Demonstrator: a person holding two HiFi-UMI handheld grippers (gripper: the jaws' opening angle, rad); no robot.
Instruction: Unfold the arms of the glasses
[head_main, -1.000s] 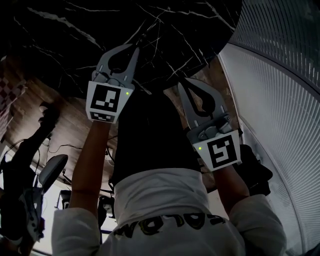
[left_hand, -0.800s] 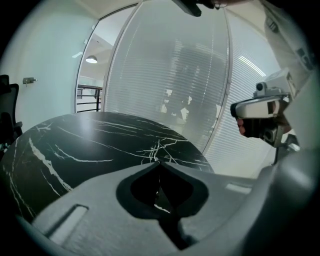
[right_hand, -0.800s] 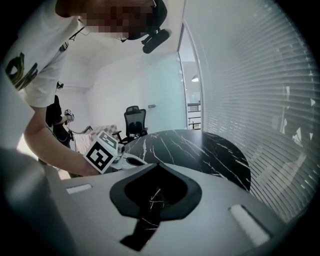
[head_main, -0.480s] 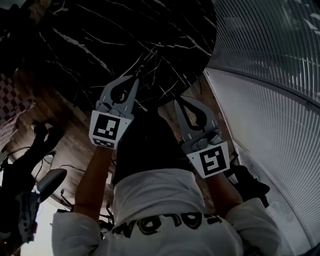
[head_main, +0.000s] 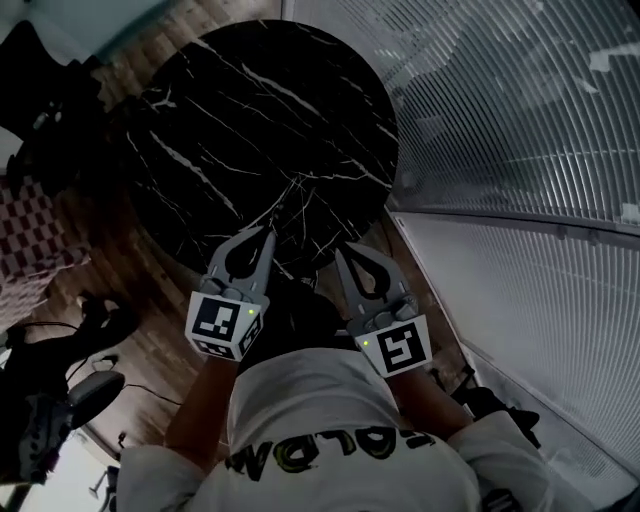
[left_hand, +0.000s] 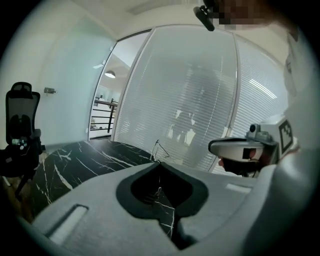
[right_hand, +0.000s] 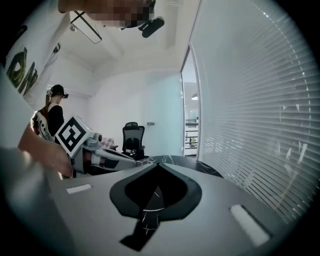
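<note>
Left gripper view: glasses (left_hand: 155, 149), table (left_hand: 75, 160), blinds (left_hand: 200, 100)

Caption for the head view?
Shut and empty, left claw and right claw point toward the round black marble table.

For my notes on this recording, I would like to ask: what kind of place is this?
Most likely an office or a meeting room. A round black marble table stands beside a wall of slatted blinds, and a black office chair stands beyond the table.
</note>
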